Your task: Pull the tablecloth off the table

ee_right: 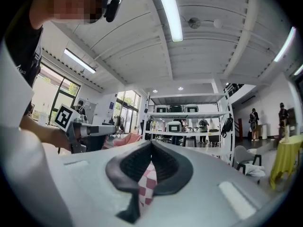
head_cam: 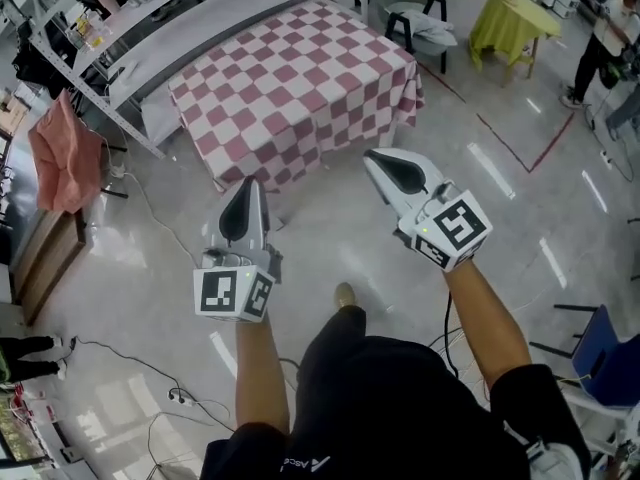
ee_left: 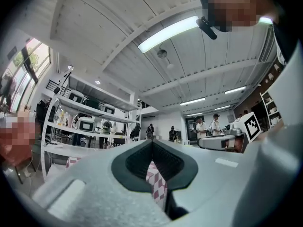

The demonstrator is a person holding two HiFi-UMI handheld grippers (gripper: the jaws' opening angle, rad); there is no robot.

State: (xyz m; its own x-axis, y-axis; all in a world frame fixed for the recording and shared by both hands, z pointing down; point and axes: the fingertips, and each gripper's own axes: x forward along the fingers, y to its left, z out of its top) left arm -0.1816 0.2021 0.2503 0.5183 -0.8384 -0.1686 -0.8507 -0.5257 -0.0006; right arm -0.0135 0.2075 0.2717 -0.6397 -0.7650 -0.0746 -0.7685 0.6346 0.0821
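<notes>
L gripper (head_cam: 247, 190) & R gripper (head_cam: 378, 164) clamped on nothing, well short of checked tablecloth (head_cam: 290, 78), still fully spread; pull not begun.

Surface (head_cam: 190, 118): covered edge to edge by a red-and-white checked tablecloth (head_cam: 295, 88), draped over the sides. Nothing else lying on top. Set on a glossy grey floor (head_cam: 330, 238). On the floor, lower left: white cable (head_cam: 120, 353) and power strip (head_cam: 180, 398). At right: red line (head_cam: 520, 153).

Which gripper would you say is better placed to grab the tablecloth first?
Left, marginally: the left gripper points at the tablecloth near its hanging corner; the right gripper sits off its near edge. Both are shut, empty.
</notes>
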